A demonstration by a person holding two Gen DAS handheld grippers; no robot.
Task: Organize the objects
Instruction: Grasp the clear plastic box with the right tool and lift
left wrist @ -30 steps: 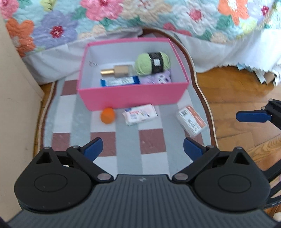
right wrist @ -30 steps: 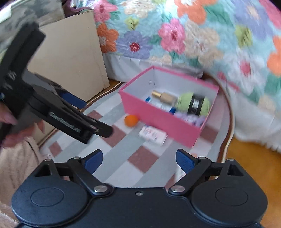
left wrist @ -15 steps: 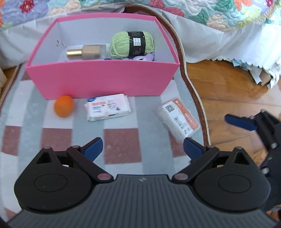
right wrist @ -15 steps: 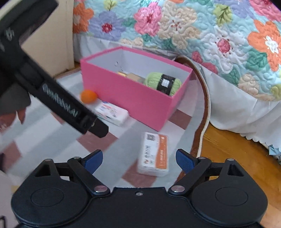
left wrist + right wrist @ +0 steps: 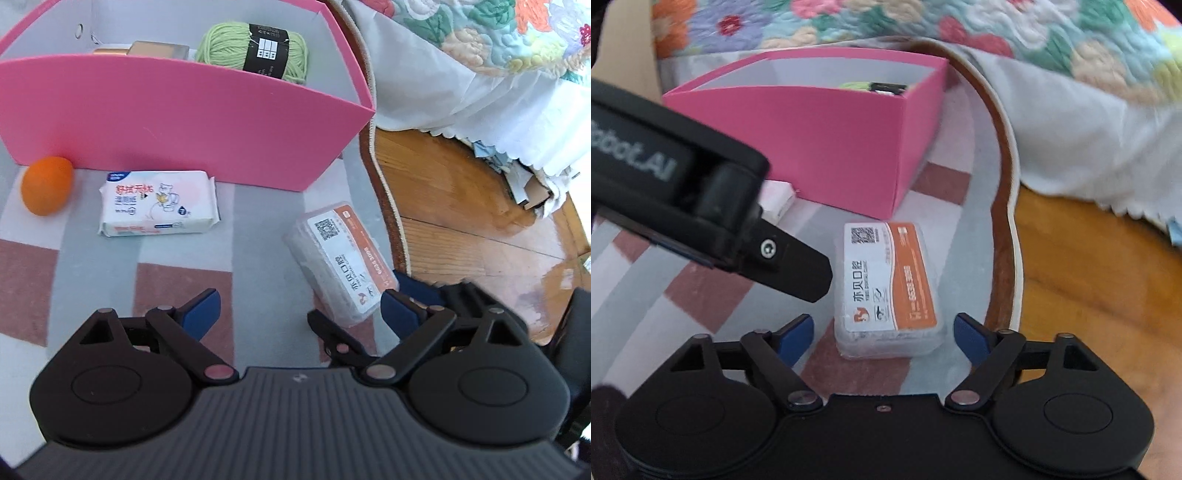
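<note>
A clear plastic box [image 5: 886, 288] with an orange and white label lies on the checked rug [image 5: 701, 291]. My right gripper [image 5: 884, 332] straddles its near end. Its jaws are closing, with a small gap still showing at each blue pad. My left gripper [image 5: 301, 308] hangs low over the rug just left of that box [image 5: 340, 258]. Its jaws are wide and closing, holding nothing. Ahead of it lie a white wipes packet [image 5: 159, 208] and an orange ball [image 5: 46, 184]. The pink box [image 5: 184, 122] behind them holds green yarn [image 5: 255, 48] and a gold bottle [image 5: 155, 50].
The rug's brown curved border [image 5: 388, 206] runs just right of the plastic box, with wooden floor [image 5: 461, 206] beyond. A white bed skirt [image 5: 443, 85] under a flowered quilt [image 5: 960, 26] hangs behind the pink box. The left gripper's finger [image 5: 805, 273] crosses the right wrist view.
Both grippers have sunk toward the rug and come closer to the objects. The right one now sits around the plastic box with narrower jaws. The left jaws narrowed slightly.
</note>
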